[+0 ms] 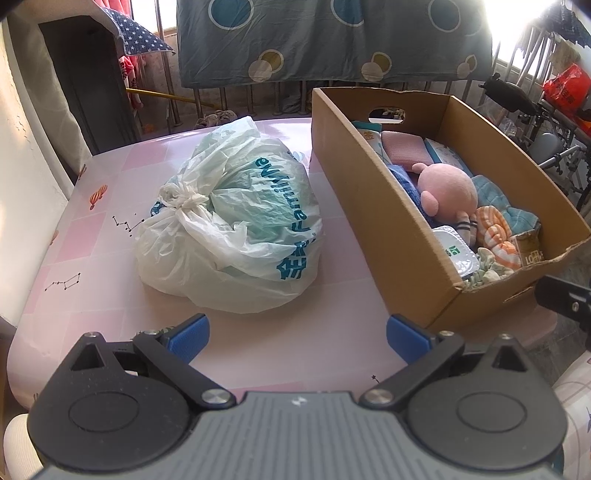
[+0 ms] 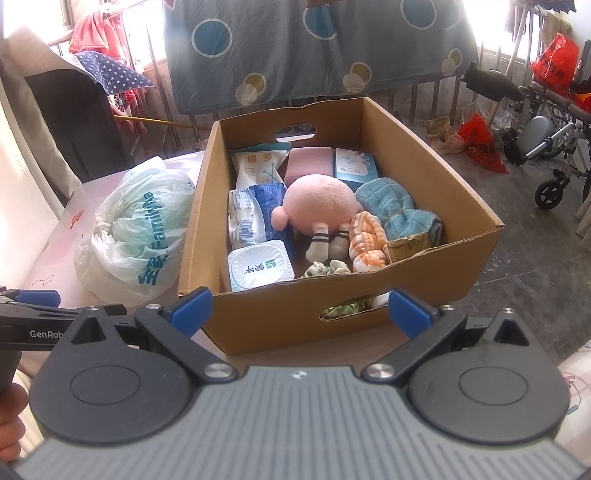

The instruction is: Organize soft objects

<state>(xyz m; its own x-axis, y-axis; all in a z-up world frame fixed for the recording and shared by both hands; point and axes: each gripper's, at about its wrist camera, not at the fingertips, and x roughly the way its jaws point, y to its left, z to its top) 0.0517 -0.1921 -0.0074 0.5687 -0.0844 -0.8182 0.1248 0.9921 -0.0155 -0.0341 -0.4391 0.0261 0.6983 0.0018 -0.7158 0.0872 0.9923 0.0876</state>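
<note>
Most soft things already lie in the box: a plush, cloths, socks. A tied bag sits on the bench just beside it, likely left to sort. Left tool and right tool both gape, empty

1. Premises: a lived-in home, apparently a balcony or sunroom used for laundry and storage.
2. A dotted grey bedsheet hangs over a metal railing before bright windows; a red garment hangs there too.
3. A table with pink patterned covering carries a knotted shop bag and a cardboard box of household soft goods.
4. A wheelchair stands on a bare concrete floor, with red plastic bags and worn shoes nearby.
</note>
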